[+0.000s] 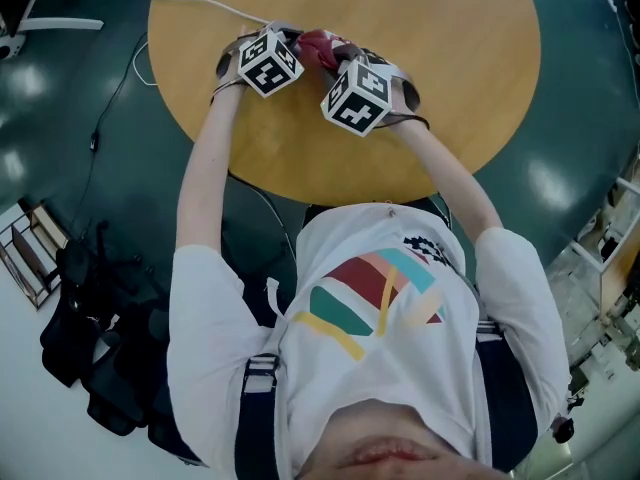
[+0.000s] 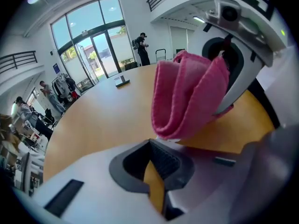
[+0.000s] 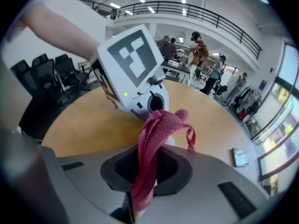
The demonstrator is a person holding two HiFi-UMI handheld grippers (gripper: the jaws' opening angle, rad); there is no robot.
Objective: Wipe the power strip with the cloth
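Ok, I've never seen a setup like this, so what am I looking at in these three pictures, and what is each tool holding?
There is no robot here: a person holds a two-jaw gripper in each hand. The head view comes from a camera on the person's head, looking down at a round wooden table. The other two views come from cameras riding on the grippers, each looking along its own jaws. The right gripper is clamped on a red cloth. The left gripper has its jaws together, with nothing visible between them. The marker cubes are parts of the grippers. A white cable and a small flat device lie on the table. I can't make out the power strip.
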